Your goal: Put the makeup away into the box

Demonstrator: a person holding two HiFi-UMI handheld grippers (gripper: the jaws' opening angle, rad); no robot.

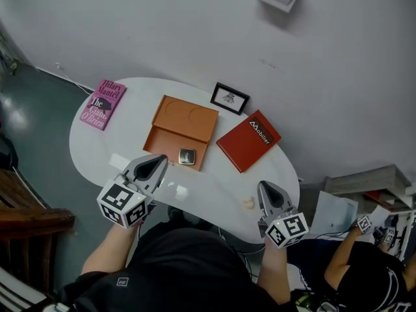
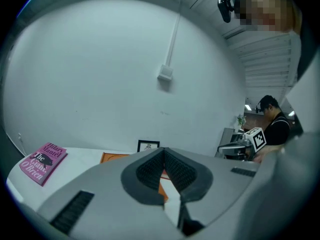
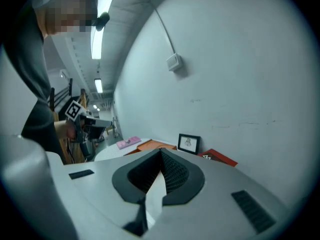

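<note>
An orange box [image 1: 184, 123] lies open in the middle of the white oval table [image 1: 214, 184]; the box [image 2: 112, 157] also shows in the left gripper view and the box [image 3: 155, 145] in the right gripper view. A small square compact [image 1: 187, 156] sits in its near half. A small white item [image 1: 181, 190] and a small cream item [image 1: 248, 203] lie near the table's front edge. My left gripper [image 1: 164, 160] [image 2: 164, 149] hovers just left of the compact, jaws together and empty. My right gripper [image 1: 265, 187] [image 3: 161, 150] is shut and empty, right beside the cream item.
A pink book [image 1: 103, 103] lies at the table's left end. A red book [image 1: 248, 140] is right of the box, with a small framed picture [image 1: 229, 98] behind it by the wall. Another person [image 1: 364, 259] with grippers is at the lower right.
</note>
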